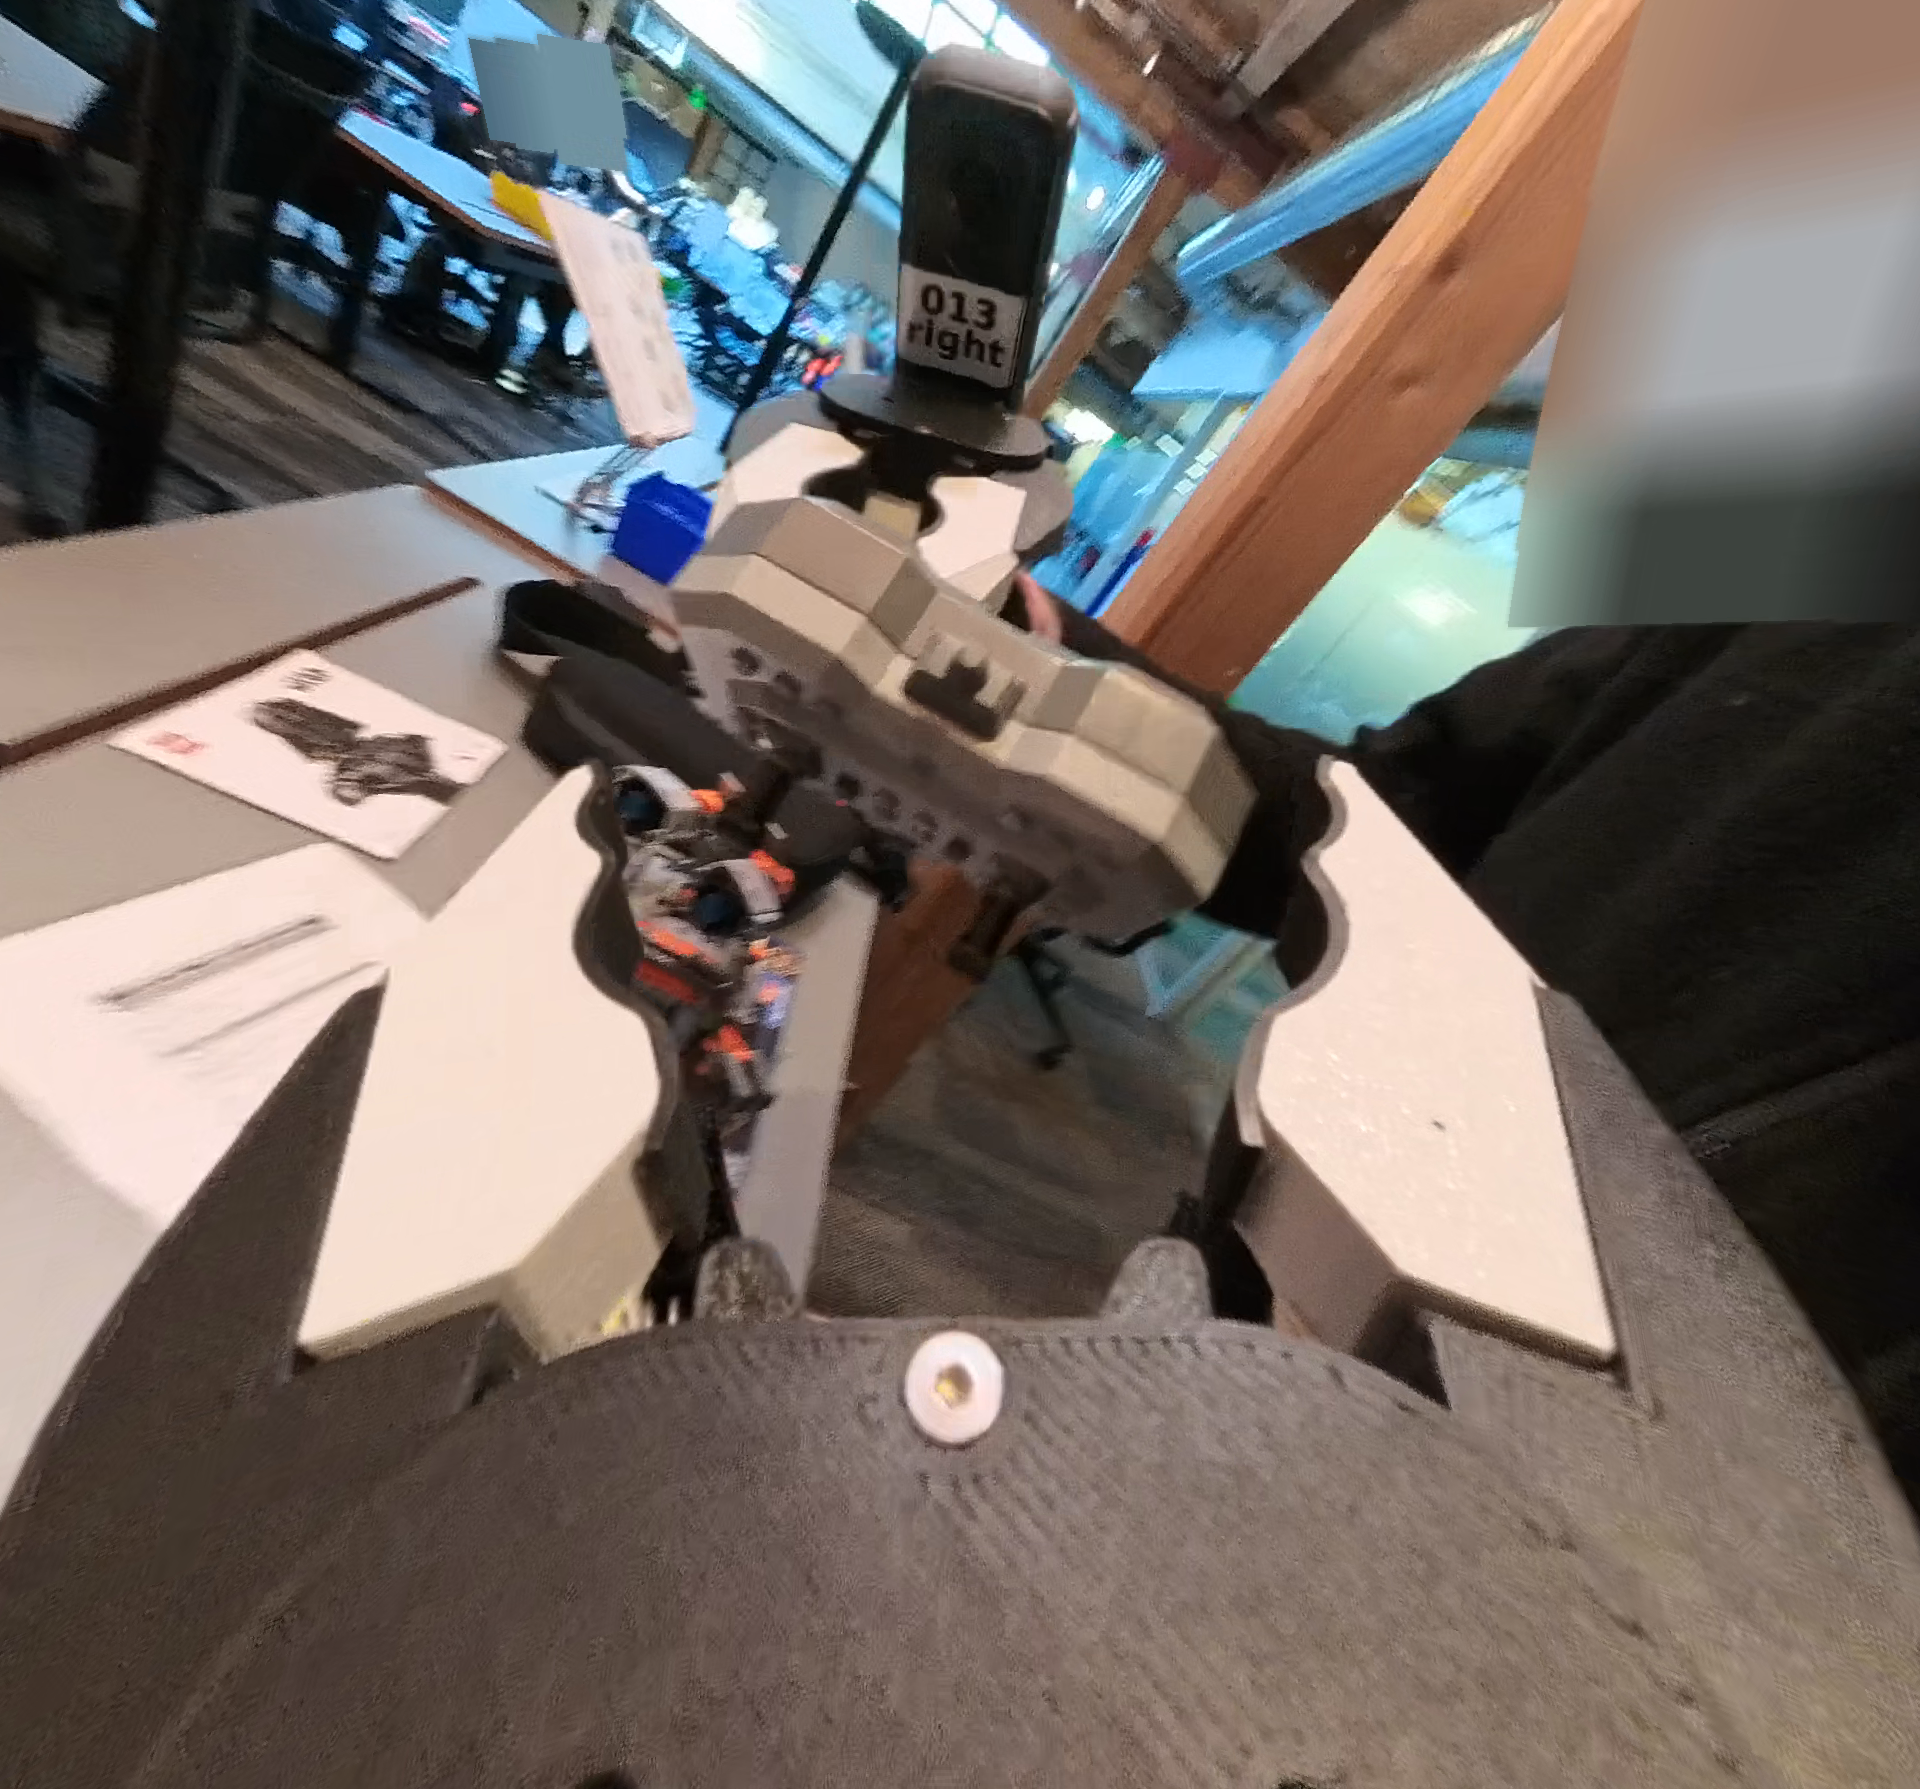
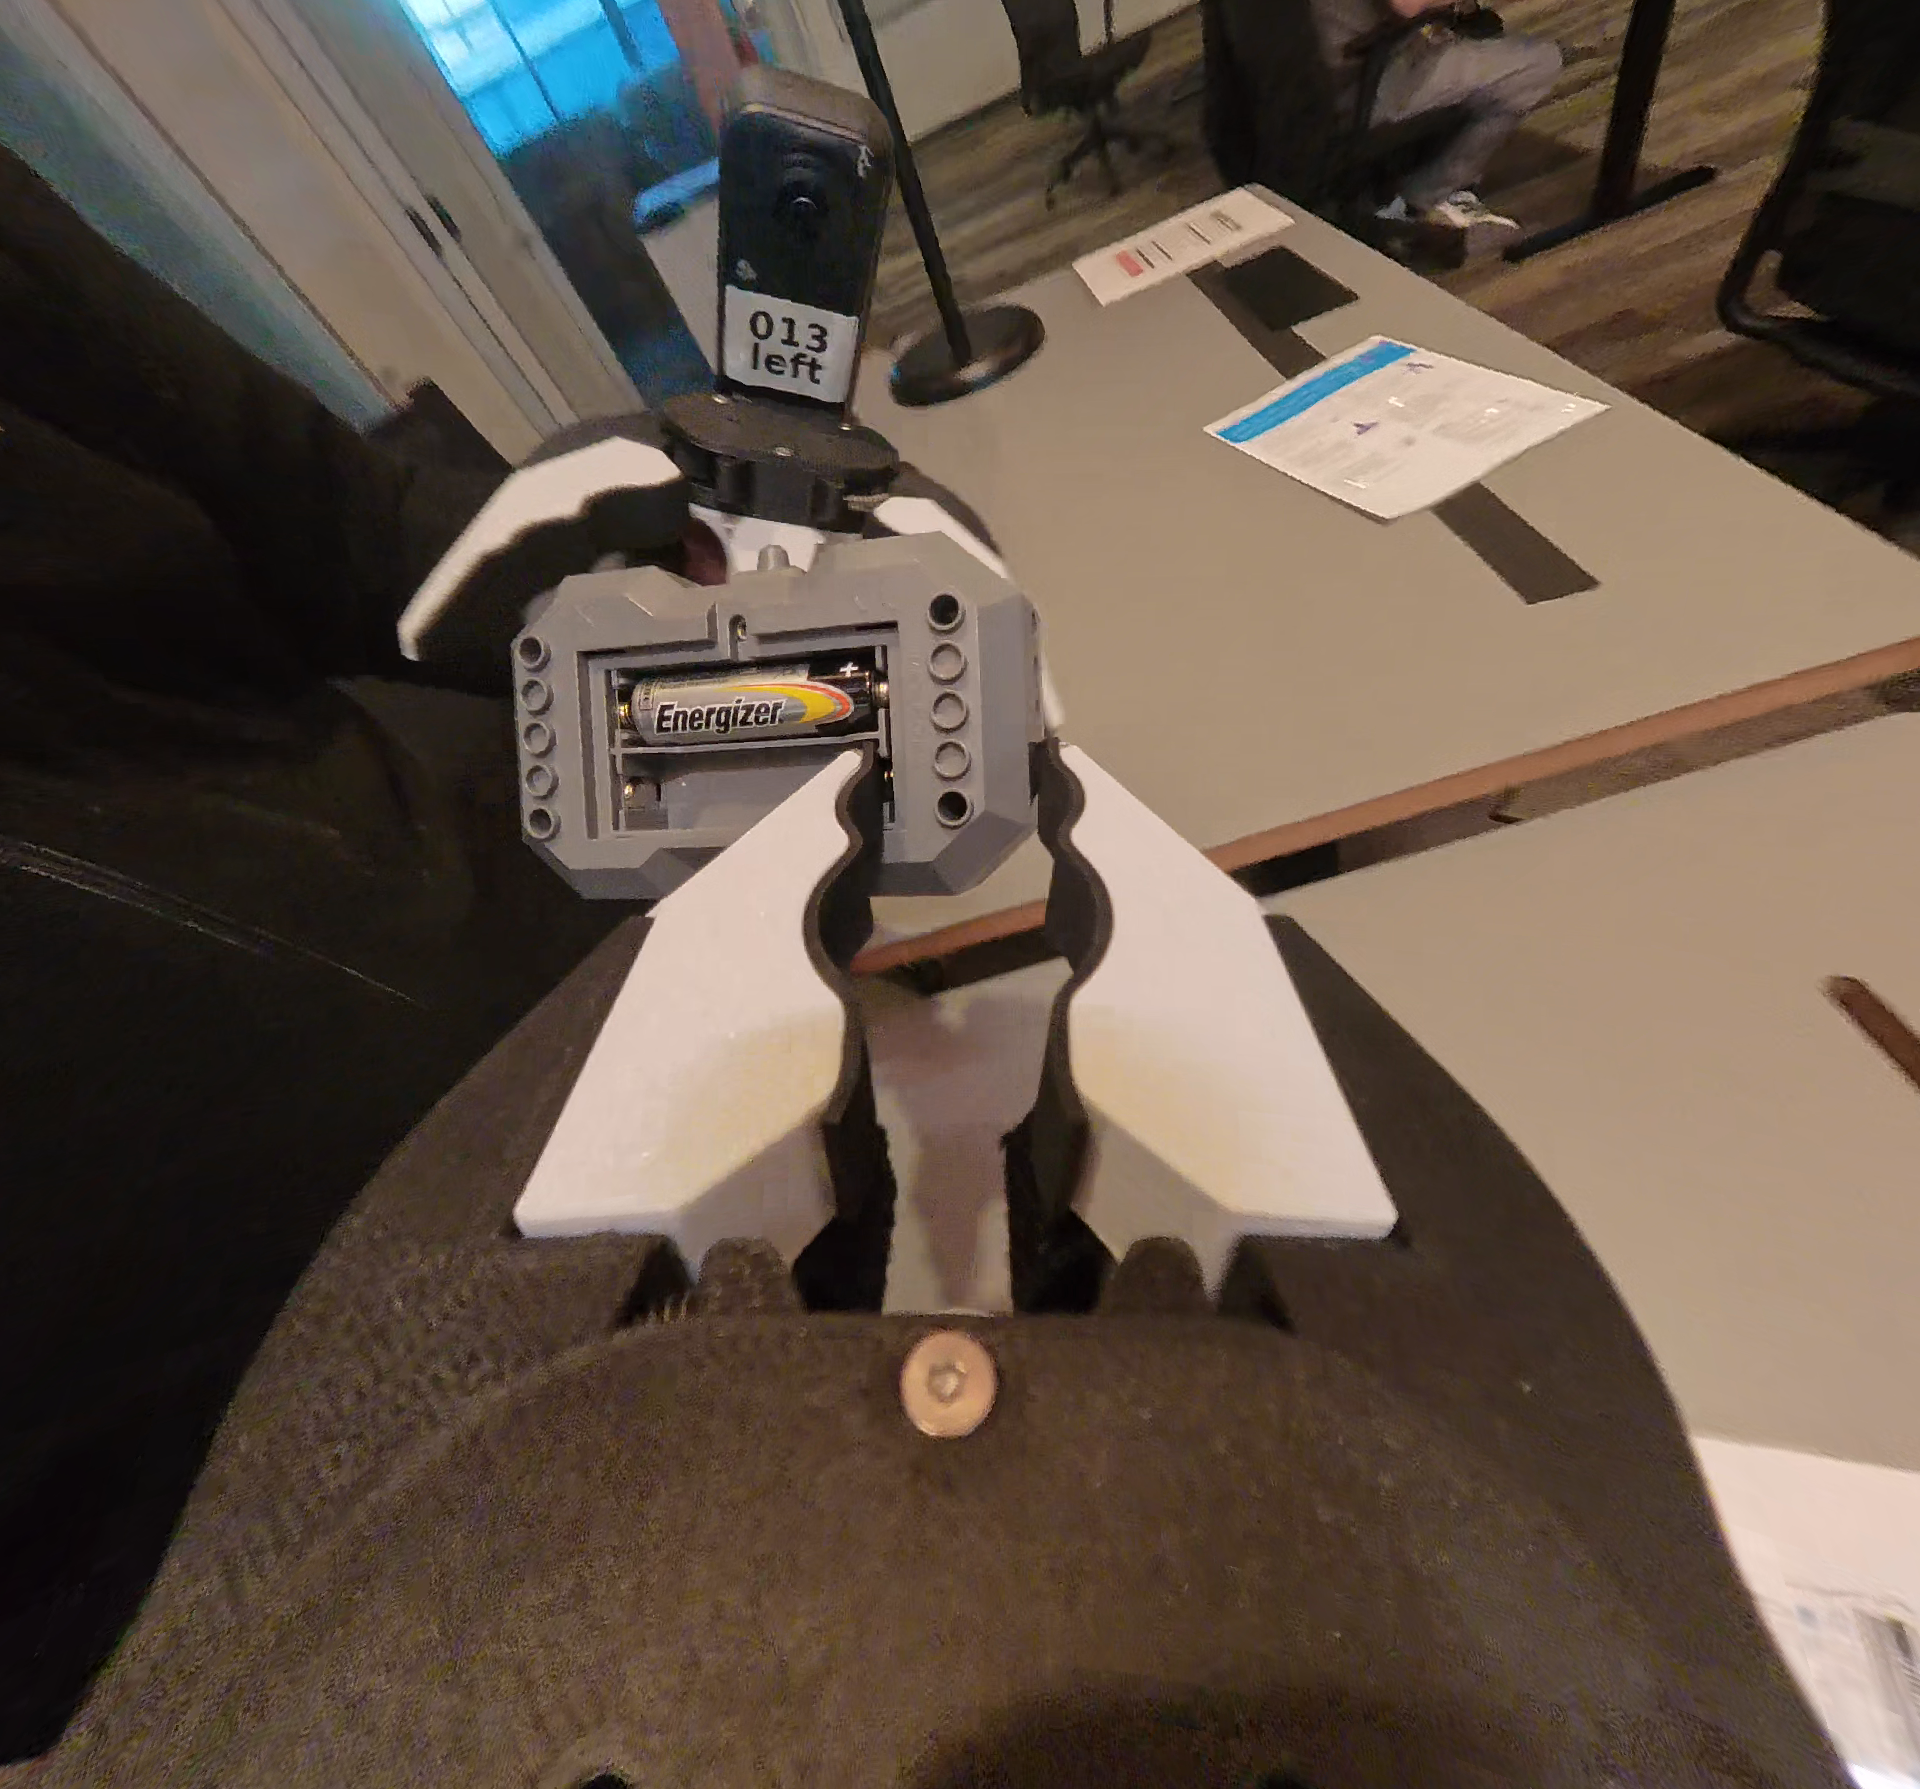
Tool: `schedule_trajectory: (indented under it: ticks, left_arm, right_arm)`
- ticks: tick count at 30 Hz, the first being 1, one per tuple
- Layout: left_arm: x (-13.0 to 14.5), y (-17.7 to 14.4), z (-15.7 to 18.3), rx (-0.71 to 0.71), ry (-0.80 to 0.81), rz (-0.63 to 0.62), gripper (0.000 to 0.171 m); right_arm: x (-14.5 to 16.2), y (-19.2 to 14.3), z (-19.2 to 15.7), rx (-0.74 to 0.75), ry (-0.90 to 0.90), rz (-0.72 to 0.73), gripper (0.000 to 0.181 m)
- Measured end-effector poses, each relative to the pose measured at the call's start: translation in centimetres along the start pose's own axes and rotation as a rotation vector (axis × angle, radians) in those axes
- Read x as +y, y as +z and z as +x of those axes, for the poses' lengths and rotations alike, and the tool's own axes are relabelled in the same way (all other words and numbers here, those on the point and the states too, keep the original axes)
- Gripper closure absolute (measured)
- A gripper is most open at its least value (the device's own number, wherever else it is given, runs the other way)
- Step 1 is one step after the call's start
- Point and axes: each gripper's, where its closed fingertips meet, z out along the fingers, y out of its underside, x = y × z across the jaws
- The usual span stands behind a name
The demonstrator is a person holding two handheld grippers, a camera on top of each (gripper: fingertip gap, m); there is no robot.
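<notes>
My left hand-held gripper point(image 1: 956, 970) grips the grey battery box point(image 2: 769, 731) between wide-spread fingers, while my right hand-held gripper point(image 2: 951, 809), half-closed and empty, could knock its battery point(image 2: 753, 705) loose.

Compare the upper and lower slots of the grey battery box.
The upper slot holds a battery; the lower slot is empty. The upper slot is in full view; a finger of the right tongs covers part of the lower slot. Both sit uncovered in one battery box.

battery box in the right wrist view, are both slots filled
No, the grey battery box holds one battery in its upper slot, while the lower slot is bare.
</notes>
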Motion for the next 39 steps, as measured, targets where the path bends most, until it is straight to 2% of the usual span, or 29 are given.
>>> schedule_trajectory:
  ticks: [2, 4, 8, 12, 14, 18, 21, 31, 33, 34, 37, 39]
  left_arm:
    - [0.6, 0.3, 0.6, 0.053, -0.092, 0.012, 0.054]
    - [1.1, 0.6, 0.1, 0.026, -0.154, 0.02, 0.052]
    - [2.4, 0.4, -1.4, -0.055, -0.255, -0.02, 0.073]
    - [3.2, 0.0, -2.1, -0.11, -0.301, -0.043, 0.104]
    - [3.6, -0.1, -2.7, -0.149, -0.299, -0.068, 0.115]
    - [5.0, 0.2, -2.9, -0.155, -0.337, -0.114, 0.131]
    - [5.5, 0.2, -3.2, -0.174, -0.321, -0.12, 0.132]
    - [4.2, -1.3, -4.0, -0.203, -0.246, 0.043, 0.134]
    - [3.9, -1.9, -4.2, -0.21, -0.227, 0.074, 0.134]
    - [3.7, -2.2, -4.1, -0.201, -0.221, 0.092, 0.134]
    - [3.3, -3.6, -4.7, -0.235, -0.189, 0.12, 0.135]
    - [3.1, -5.0, -5.5, -0.28, -0.183, 0.15, 0.135]
  right_arm:
    - [0.3, 0.2, 0.2, 0.029, -0.046, -0.066, 0.154]
    - [0.9, 0.3, 0.5, 0.058, -0.091, -0.136, 0.154]
    - [1.2, 0.3, 1.3, 0.107, -0.127, -0.205, 0.154]
    - [1.6, -0.2, 2.2, 0.162, -0.204, -0.282, 0.154]
    - [2.0, -0.1, 2.7, 0.184, -0.25, -0.345, 0.154]
    - [2.7, 0.2, 3.0, 0.173, -0.326, -0.447, 0.153]
    - [2.9, 0.6, 3.1, 0.157, -0.349, -0.483, 0.154]
    - [0.5, 2.4, 3.1, 0.151, -0.342, -0.431, 0.145]
    - [-0.3, 2.7, 3.1, 0.156, -0.301, -0.374, 0.127]
    - [-0.7, 2.6, 3.2, 0.166, -0.278, -0.342, 0.124]
    - [-1.7, 1.8, 4.5, 0.27, -0.157, -0.22, 0.128]
    - [-0.6, 1.5, 5.6, 0.345, -0.032, -0.144, 0.135]
